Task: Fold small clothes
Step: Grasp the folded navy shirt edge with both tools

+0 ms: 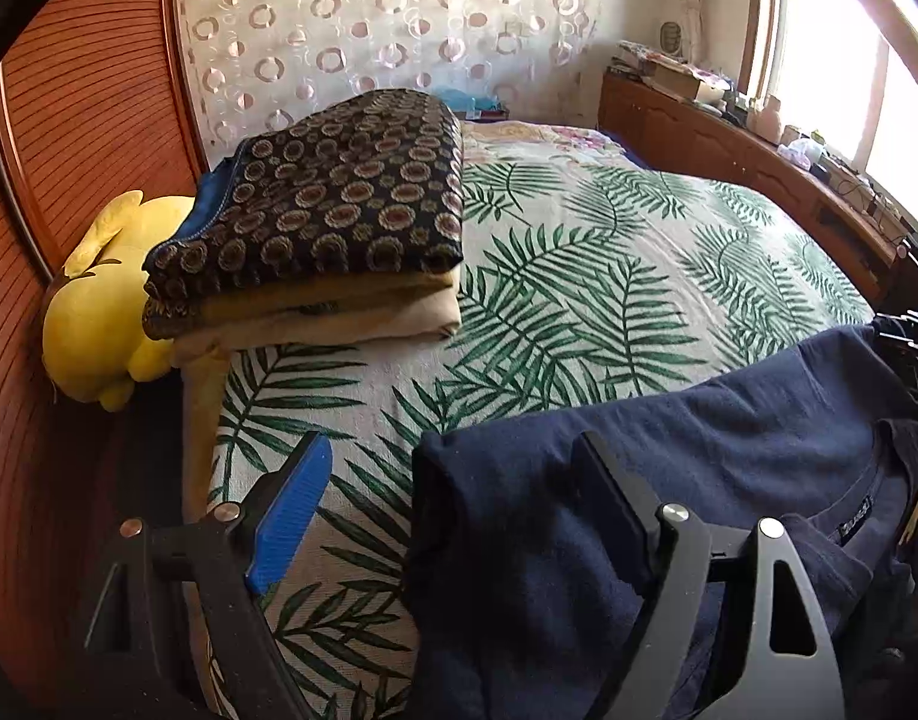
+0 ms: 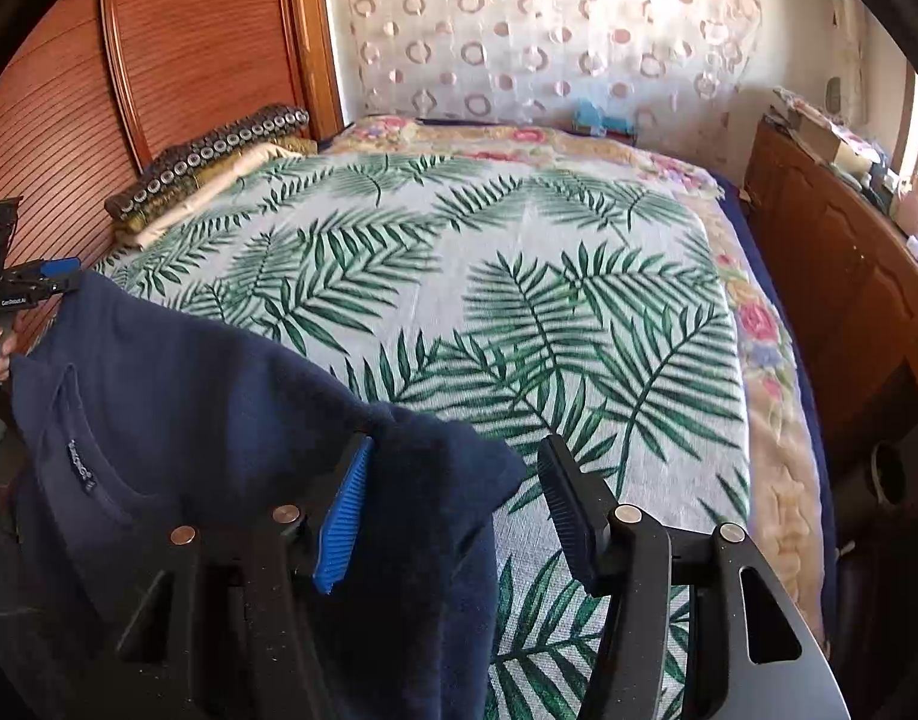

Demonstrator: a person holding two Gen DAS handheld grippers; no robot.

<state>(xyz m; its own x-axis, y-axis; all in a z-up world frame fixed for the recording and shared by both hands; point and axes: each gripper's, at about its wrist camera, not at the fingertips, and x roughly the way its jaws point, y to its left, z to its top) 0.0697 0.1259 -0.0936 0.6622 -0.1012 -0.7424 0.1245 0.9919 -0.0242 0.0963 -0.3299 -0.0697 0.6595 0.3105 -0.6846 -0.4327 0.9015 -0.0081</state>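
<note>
Left gripper point(image 1: 459, 516): spread wide, pinching nothing; shirt point(image 1: 669, 480) draped against its right finger.
Right gripper point(image 2: 453, 516): spread, shirt edge between fingers, unpressed.
Beyond: bedspread point(image 2: 519, 300), bare of clothes.
Progress: barely begun; spreading flat, all folds left.

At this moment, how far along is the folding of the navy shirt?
Done: the navy shirt has been brought to the near edge of the leaf-print bedspread, collar toward the camera. In hand: nothing gripped; the left gripper and right gripper are both open, with cloth bunched between their fingers. Left: no fold shows; the shirt looks rumpled and needs spreading first. The folded stack sits apart.
</note>
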